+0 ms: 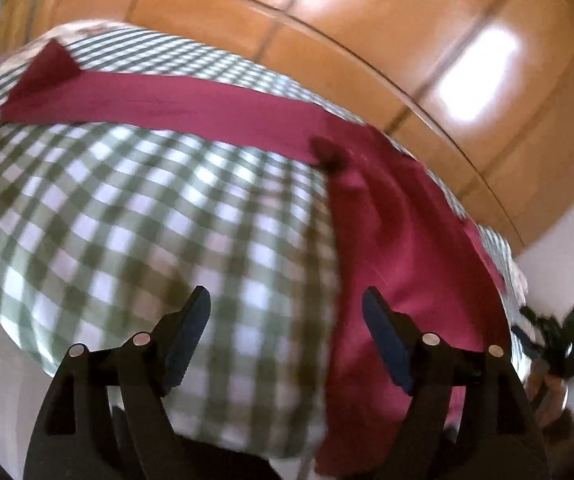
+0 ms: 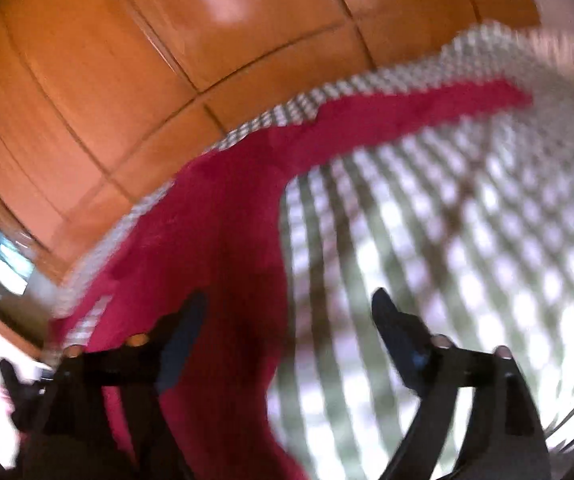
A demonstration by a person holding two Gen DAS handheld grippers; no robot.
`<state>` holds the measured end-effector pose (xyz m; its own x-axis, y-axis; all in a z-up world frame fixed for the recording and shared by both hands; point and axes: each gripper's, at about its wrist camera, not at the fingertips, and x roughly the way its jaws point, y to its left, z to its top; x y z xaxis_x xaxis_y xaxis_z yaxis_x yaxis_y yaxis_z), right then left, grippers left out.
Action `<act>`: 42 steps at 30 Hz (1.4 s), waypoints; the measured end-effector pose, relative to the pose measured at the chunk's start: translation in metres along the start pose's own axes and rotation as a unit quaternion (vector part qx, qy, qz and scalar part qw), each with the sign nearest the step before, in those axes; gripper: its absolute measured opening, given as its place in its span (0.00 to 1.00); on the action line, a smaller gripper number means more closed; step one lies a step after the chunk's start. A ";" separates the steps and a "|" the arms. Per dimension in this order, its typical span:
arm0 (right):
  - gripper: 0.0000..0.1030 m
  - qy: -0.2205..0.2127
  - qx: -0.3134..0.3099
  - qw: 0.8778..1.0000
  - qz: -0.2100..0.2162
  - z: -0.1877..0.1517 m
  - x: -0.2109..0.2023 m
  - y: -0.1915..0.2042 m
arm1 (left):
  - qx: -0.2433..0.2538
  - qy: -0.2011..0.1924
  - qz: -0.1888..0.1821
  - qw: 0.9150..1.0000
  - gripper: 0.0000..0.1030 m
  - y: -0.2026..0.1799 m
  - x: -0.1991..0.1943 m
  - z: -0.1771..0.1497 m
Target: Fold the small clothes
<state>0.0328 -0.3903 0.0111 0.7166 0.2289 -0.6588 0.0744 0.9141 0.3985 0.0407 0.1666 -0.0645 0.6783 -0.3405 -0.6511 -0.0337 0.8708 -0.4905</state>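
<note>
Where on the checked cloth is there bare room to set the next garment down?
The widest free patch is the green-and-white checked cloth between the long red fabric strip beyond it and the open left gripper. The crowded part is the bunched red garment body, which runs along the edge nearest the orange wooden cabinet, under the open right gripper.

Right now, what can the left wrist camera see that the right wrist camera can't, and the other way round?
Only the left wrist view shows the far end of the dark red garment, with its darker folded corner.

Only the right wrist view shows a bright window-like patch at its left edge.

Both show the garment lying on the green checked cloth, the orange wooden panels behind, and open jaws with nothing between them: left gripper, right gripper.
</note>
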 end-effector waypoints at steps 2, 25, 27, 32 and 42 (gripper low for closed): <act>0.92 -0.005 -0.038 0.999 -0.022 0.011 0.018 0.023 | -0.045 -0.017 0.016 0.999 0.75 0.015 0.002 0.016; 0.96 0.010 -0.178 0.974 -0.136 -0.006 0.111 0.069 | -0.336 -0.162 0.019 0.927 0.58 0.122 0.040 0.108; 0.96 0.009 -0.175 0.975 -0.135 -0.006 0.110 0.067 | -0.346 -0.159 0.021 0.924 0.39 0.128 0.044 0.112; 0.96 0.011 -0.172 0.976 -0.133 -0.006 0.111 0.067 | -0.321 -0.145 0.041 0.935 0.08 0.143 0.045 0.136; 0.96 0.019 -0.168 0.978 -0.125 -0.005 0.114 0.066 | -0.188 -0.121 0.151 0.963 0.07 0.153 0.054 0.204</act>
<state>0.1157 -0.3016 -0.0411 0.6788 -0.0095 -0.7342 0.0081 1.0000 -0.0054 0.2218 0.3539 -0.0562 0.7459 0.0403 -0.6648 -0.4886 0.7114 -0.5052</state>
